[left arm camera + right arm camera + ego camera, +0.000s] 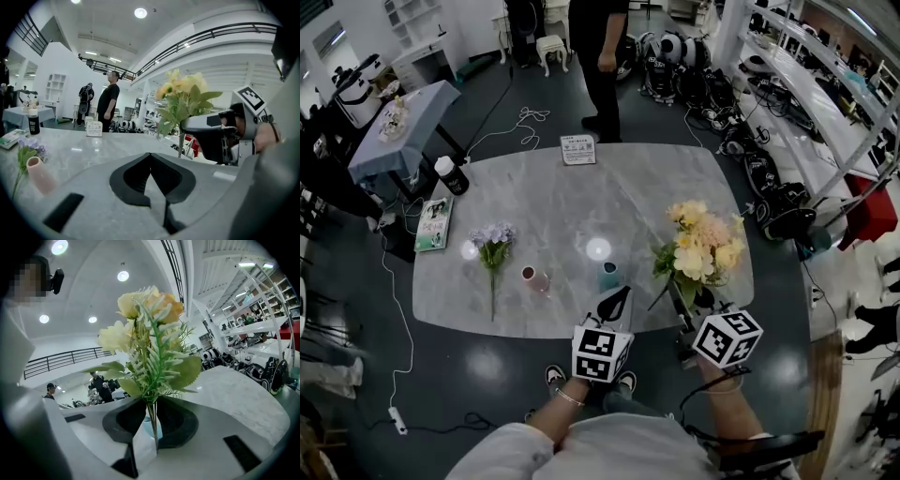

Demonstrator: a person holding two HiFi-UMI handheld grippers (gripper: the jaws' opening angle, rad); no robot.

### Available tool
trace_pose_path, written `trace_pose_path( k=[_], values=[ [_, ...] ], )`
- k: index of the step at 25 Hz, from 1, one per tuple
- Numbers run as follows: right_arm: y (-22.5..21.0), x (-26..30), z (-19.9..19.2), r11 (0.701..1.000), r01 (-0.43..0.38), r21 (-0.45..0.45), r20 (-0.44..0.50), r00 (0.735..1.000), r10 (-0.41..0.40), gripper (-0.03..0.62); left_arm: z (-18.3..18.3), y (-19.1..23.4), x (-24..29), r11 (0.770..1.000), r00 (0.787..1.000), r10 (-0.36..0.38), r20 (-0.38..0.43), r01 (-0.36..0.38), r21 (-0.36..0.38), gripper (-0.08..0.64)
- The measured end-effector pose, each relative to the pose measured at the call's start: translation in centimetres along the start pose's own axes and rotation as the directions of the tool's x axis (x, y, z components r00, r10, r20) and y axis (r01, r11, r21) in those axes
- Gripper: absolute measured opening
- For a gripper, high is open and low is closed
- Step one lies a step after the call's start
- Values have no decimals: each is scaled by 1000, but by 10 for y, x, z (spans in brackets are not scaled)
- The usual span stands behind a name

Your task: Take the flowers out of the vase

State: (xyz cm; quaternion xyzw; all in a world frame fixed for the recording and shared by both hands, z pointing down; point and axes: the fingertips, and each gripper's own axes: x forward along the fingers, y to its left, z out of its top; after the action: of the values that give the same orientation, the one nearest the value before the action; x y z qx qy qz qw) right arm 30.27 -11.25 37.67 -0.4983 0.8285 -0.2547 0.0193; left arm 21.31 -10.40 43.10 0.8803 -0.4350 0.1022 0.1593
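Grippers, 2 pcs, hand-held
L gripper (pixel 151 161): jaws shut, empty, tilted slightly down. R gripper (pixel 151 403): jaws clamped on flower stems (pixel 153 425), approx. level. Both side by side.

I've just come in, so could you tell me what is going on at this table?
A person works with a gripper in each hand. The right gripper is shut on the yellow bouquet by its stems, apart from the teal vase. The left gripper is shut and empty. Purple flowers lie on the table beside a pink vase.
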Motion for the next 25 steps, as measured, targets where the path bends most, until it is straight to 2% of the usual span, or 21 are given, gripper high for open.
trace_pose_path(
  k=[7, 16, 25],
  values=[
    [-41, 33, -47, 993, 29, 117, -161, 987, -10, 64, -36, 6, 24, 1000, 998, 19, -54, -20, -11, 9],
    [-77, 77, -98, 981, 62, 182, -360, 933, 8, 64, -83, 18, 46, 995, 988, 63, -142, -73, -65, 9],
    [-97, 102, -119, 973, 75, 219, -411, 911, 23, 61, -98, 21, 61, 989, 982, 88, -166, -106, -101, 9]
  ],
)
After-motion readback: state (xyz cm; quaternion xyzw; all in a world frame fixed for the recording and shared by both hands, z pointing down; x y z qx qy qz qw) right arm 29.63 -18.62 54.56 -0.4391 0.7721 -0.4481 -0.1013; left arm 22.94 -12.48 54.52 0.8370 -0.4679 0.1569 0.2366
